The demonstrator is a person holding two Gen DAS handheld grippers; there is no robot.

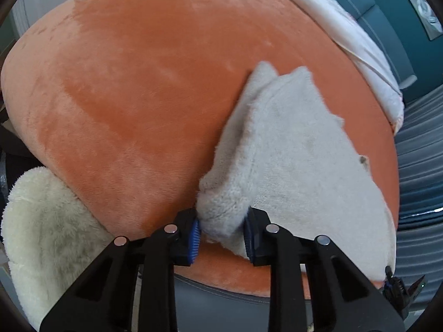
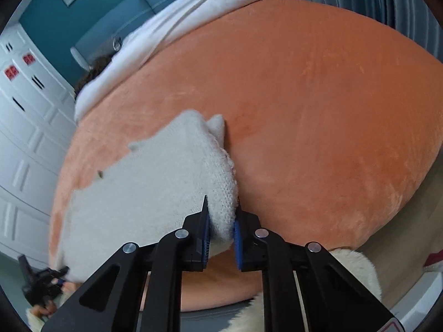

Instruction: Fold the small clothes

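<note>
Left gripper (image 1: 221,232) clamped on fuzzy near corner of grey-white knit garment (image 1: 290,149), blue pads pressing bunched pile from both sides. Right gripper (image 2: 223,231) likewise closed on opposite near corner, knit edge pinched between pads. Garment spread just ahead of both grippers, lying on orange plush bed cover (image 1: 144,88), far end rumpled into two peaks. Risks, judged: thin bite on left side, mostly fluff, so could slip out on lift or pull; uneven pull between both corners likely to skew fold line; plush cover grabby, so dragging instead of lifting could bunch far end further. Already-doubled flap beyond left gripper could unroll if swung fast. Cream fleece item (image 1: 47,235) beside left gripper, off to its left, apart from garment, could snag on sweep. White duvet (image 1: 346,36) far beyond, well apart, no concern.
</note>
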